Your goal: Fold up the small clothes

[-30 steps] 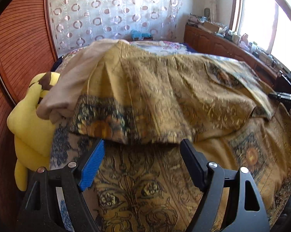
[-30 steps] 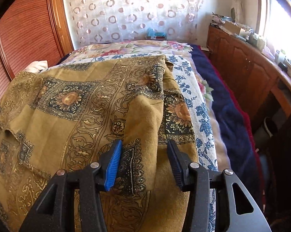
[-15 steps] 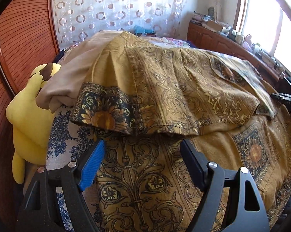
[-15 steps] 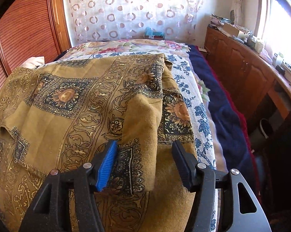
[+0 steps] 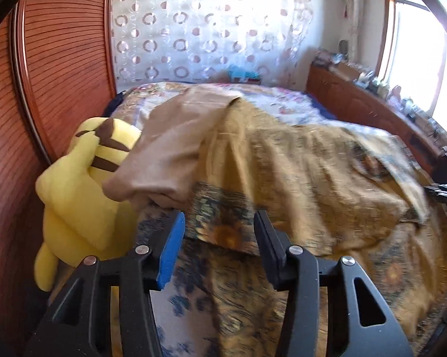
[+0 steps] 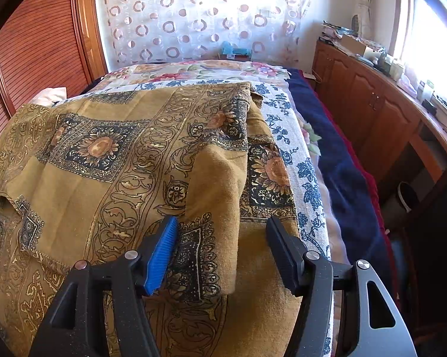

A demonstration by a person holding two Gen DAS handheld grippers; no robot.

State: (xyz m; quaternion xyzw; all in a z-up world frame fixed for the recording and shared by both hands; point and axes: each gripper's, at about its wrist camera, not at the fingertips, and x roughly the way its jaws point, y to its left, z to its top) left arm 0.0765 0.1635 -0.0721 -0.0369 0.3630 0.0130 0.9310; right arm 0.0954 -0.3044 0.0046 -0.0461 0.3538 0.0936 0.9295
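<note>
There, spread over the bed (image 6: 336,175), lies one mustard patterned garment (image 6: 110,160), its long axis running crosswise from the wooden wardrobe side toward the cabinets. One sleeve (image 6: 220,196) is folded forward, pointing down at the right gripper (image 6: 222,253), whose jaws stand apart around its end. The left gripper (image 5: 219,244) is likewise spread, empty, before the blurred hem. One yellow plush toy (image 5: 80,196) sits beside it.

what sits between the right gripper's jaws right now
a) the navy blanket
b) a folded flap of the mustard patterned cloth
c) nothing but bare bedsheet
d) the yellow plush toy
b: in the right wrist view, a folded flap of the mustard patterned cloth lies between the open jaws of the right gripper, not yet clamped.
</note>
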